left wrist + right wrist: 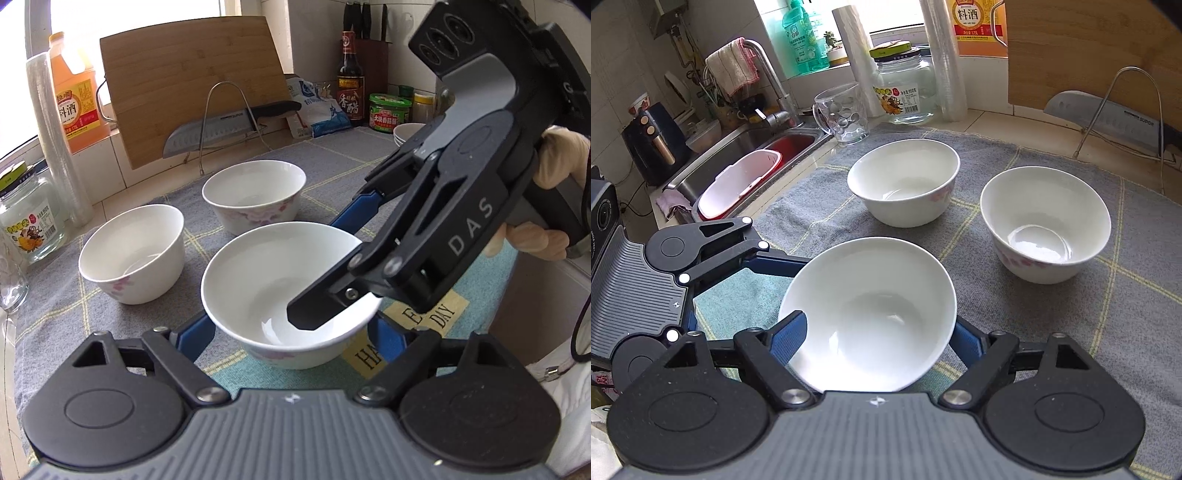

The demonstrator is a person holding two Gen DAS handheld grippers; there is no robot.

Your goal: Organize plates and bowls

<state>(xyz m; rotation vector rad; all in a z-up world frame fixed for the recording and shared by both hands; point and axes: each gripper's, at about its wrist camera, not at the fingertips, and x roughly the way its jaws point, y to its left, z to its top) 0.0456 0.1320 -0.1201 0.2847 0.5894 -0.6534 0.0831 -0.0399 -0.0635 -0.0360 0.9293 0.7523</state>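
Three white bowls with pink flowers are on a grey checked mat (332, 166). The nearest bowl (258, 280) (871, 295) sits between the blue fingers (195, 332) of my left gripper (295, 325), whose pads press its lower sides. My right gripper (881, 325) (312, 269) comes in from the right with its jaws wide. One of its fingers (314, 310) is inside that bowl and the other is outside the far rim, neither pinching the wall. Two more bowls stand behind, one left (133, 254) (905, 181) and one farther back (255, 192) (1045, 221).
A stack of bowls (404, 134) stands at the back right by sauce bottles and jars. A bamboo board (184, 85) and a knife (221, 129) on a wire rack line the back. A glass jar (29, 221), a mug (842, 114) and the sink (746, 147) lie left.
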